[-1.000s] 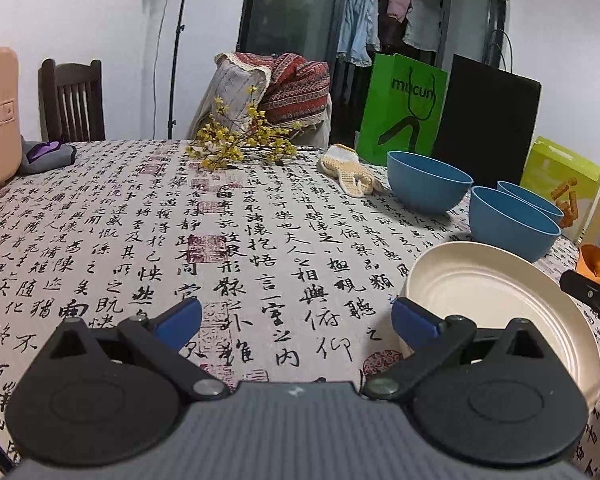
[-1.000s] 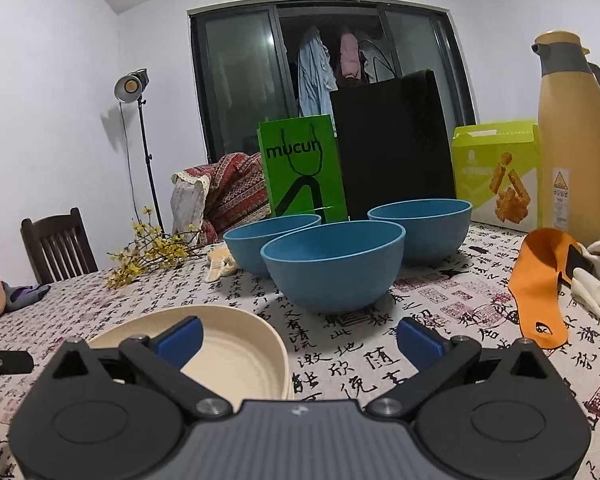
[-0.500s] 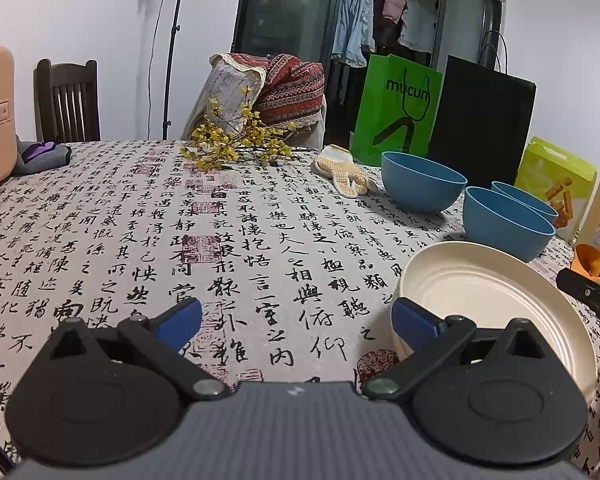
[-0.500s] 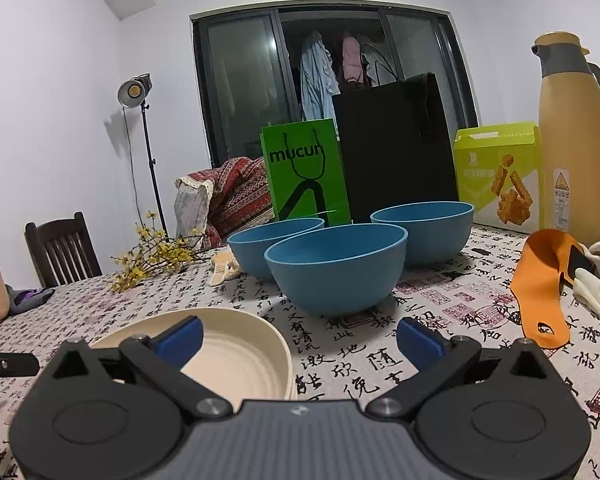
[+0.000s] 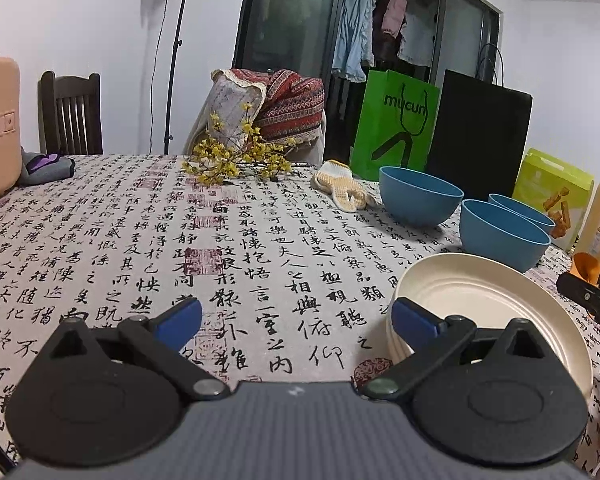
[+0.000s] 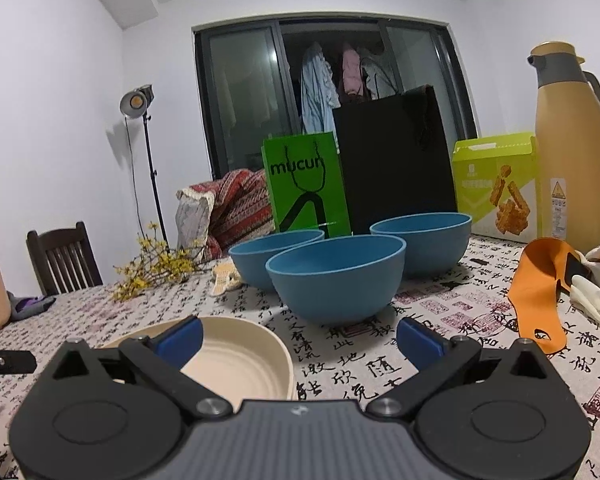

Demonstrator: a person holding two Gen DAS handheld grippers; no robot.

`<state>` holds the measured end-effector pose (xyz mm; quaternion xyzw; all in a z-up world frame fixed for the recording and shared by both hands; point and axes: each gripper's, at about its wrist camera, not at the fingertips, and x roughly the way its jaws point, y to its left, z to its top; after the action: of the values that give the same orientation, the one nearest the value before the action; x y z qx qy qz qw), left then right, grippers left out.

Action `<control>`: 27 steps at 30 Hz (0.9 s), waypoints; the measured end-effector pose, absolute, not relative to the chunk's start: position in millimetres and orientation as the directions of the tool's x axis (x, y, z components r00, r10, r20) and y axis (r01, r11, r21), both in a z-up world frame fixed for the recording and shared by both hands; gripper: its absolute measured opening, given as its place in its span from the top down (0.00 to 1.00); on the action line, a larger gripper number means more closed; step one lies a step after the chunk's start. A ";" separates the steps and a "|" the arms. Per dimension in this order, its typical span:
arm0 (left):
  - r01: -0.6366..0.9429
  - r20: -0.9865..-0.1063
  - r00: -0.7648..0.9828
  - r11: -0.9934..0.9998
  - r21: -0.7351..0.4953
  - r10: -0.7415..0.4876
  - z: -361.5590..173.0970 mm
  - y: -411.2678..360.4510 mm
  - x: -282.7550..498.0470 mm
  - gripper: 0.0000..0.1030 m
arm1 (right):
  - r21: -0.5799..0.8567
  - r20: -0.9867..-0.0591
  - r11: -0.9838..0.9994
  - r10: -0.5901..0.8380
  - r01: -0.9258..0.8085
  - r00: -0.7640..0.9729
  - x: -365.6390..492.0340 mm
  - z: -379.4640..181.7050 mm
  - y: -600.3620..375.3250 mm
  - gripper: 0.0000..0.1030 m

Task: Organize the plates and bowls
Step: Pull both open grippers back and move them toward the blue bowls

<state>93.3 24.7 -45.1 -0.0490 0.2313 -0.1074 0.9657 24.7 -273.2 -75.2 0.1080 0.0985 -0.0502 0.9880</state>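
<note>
Currently, both grippers, left gripper (image 5: 296, 316) and right gripper (image 6: 298, 336), are standing released; the cream plate stack (image 5: 496, 304) is lying just right of the left fingers (image 5: 414, 320).

"mucun" on green bag (image 5: 396, 128), Chinese calligraphy across tablecloth (image 5: 260, 248)

Plates (image 5: 480, 300): cream, stacked, upright on the surface.
Bowls (image 6: 336, 276): three blue, upright, empty, clustered close beyond the plates.
</note>
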 end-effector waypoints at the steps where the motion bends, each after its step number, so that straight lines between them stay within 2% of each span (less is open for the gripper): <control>1: 0.183 -0.436 0.870 0.972 -0.145 -0.229 -45.1 25.2 93.2 0.00 | 0.200 -0.207 0.972 -0.081 0.123 0.975 24.9 -74.9 -272.8 0.00; 7: 0.179 -0.423 0.879 0.975 -0.129 -0.217 -38.4 22.5 87.8 0.00 | 0.161 -0.207 0.980 -0.083 0.118 0.975 26.8 -72.3 -267.6 0.00; 13: 0.189 -0.409 0.884 0.973 -0.131 -0.227 -27.3 20.2 82.7 0.00 | 0.232 -0.224 0.968 -0.041 0.094 0.974 26.1 -67.7 -278.1 0.00; 19: 0.217 -0.421 0.868 0.964 -0.155 -0.263 -10.4 17.4 88.0 0.00 | 0.238 -0.207 0.960 -0.099 0.149 0.973 21.2 -52.2 -294.7 0.00; 27: 0.233 -0.354 0.902 0.969 -0.082 -0.246 10.9 0.2 90.1 0.00 | 0.217 -0.189 0.962 -0.127 0.168 0.974 15.0 -27.4 -312.4 0.00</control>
<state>90.1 0.2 10.9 -0.0188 0.1837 -0.1228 0.9751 15.0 -312.4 -27.4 0.1166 0.0870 -0.0747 0.9865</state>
